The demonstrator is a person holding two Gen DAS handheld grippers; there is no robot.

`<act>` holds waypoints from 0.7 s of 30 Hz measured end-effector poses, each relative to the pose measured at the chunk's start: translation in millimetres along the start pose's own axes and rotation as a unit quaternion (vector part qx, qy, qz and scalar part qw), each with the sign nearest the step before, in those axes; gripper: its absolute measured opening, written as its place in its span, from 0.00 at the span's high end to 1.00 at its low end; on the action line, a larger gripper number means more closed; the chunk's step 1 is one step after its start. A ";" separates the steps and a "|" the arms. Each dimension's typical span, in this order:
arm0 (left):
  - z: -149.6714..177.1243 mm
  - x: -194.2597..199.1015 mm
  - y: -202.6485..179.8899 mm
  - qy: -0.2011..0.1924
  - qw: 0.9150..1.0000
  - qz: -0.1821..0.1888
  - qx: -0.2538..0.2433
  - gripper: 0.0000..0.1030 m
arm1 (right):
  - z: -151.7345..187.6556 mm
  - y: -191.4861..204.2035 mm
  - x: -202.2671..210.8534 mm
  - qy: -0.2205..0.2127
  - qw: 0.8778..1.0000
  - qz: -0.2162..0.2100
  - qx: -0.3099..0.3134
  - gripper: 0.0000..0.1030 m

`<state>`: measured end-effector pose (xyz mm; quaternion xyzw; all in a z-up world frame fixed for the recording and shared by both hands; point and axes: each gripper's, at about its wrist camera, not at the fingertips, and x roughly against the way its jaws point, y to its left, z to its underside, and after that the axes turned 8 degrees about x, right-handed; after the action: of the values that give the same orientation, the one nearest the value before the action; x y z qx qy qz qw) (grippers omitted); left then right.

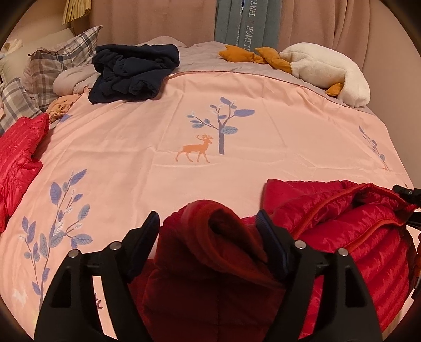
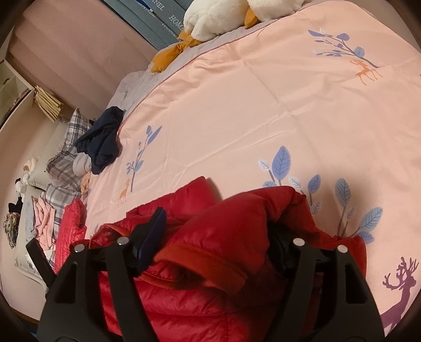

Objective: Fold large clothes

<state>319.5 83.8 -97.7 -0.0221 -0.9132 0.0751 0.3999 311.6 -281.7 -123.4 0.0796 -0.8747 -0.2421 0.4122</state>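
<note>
A red quilted down jacket [image 1: 342, 236] lies bunched at the near edge of the pink bedspread [image 1: 184, 118]. My left gripper [image 1: 208, 223] stands wide open around a raised fold of the jacket, which sits between the fingers without being pinched. In the right wrist view the same jacket [image 2: 210, 263] fills the foreground. My right gripper [image 2: 218, 223] is also open, with a thick fold of the jacket between its fingers; its right fingertip is hidden in the fabric.
A second red quilted garment [image 1: 18, 152] lies at the bed's left edge. A folded navy garment [image 1: 131, 71] sits near plaid pillows [image 1: 52, 60]. A white and orange plush toy [image 1: 329, 68] lies at the far right. A curtain [image 1: 158, 18] hangs behind.
</note>
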 end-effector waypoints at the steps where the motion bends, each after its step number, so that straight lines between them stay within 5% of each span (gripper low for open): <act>1: -0.7 0.4 0.8 -0.002 1.000 -0.004 0.002 0.19 | -0.4 0.1 0.3 -0.001 1.000 -0.001 -0.001 0.27; 21: -3.3 8.0 6.5 -0.025 1.000 -0.010 0.011 0.11 | -6.6 -1.0 14.2 -0.028 1.000 0.008 -0.008 0.19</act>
<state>316.3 91.4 -90.7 -0.0065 -0.9223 0.0816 0.3777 307.4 -289.8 -110.6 0.0625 -0.8844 -0.2477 0.3905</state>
